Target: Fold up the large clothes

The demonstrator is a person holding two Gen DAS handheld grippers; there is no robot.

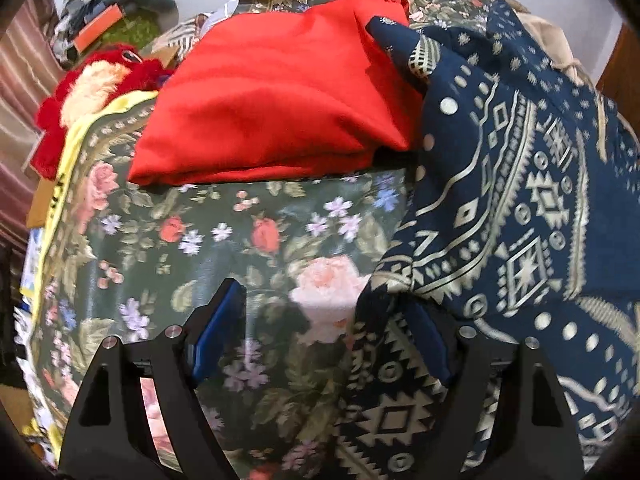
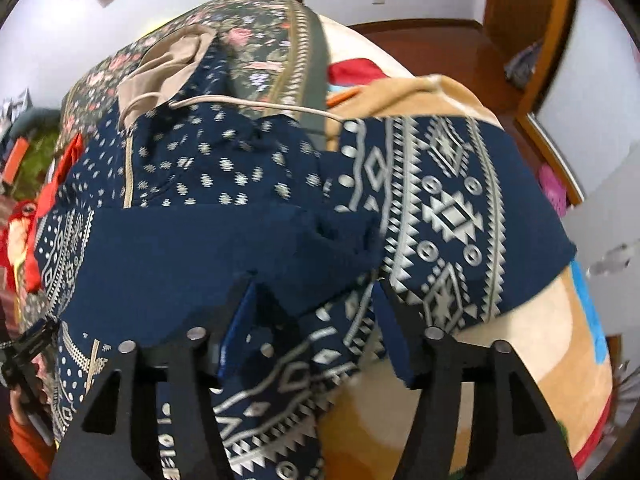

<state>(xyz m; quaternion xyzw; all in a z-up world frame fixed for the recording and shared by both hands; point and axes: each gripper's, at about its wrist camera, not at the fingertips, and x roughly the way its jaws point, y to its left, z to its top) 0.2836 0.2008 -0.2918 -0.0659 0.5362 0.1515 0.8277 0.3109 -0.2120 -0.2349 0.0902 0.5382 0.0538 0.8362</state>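
Observation:
A large navy garment [image 1: 520, 200] with a pale geometric print lies crumpled on a floral bedspread [image 1: 240, 240]. My left gripper [image 1: 324, 328] hovers open over the bedspread at the garment's left edge. Its left pad [image 1: 220, 328] is bare, and the cloth's edge drapes over the right finger. In the right wrist view the same navy garment [image 2: 440, 208] spreads across the bed. My right gripper [image 2: 316, 320] stands with its jaws apart. A loose fold of the cloth lies between the blue pads [image 2: 240, 320] and partly covers both, and they do not pinch it.
A folded red garment [image 1: 272, 96] lies on the bedspread behind the left gripper, with a red plush toy [image 1: 80, 92] and clutter to its left. A beige drawstring garment [image 2: 168, 64] sits beyond the navy cloth. A tan blanket [image 2: 520, 360] covers the bed's right side above the wooden floor [image 2: 440, 48].

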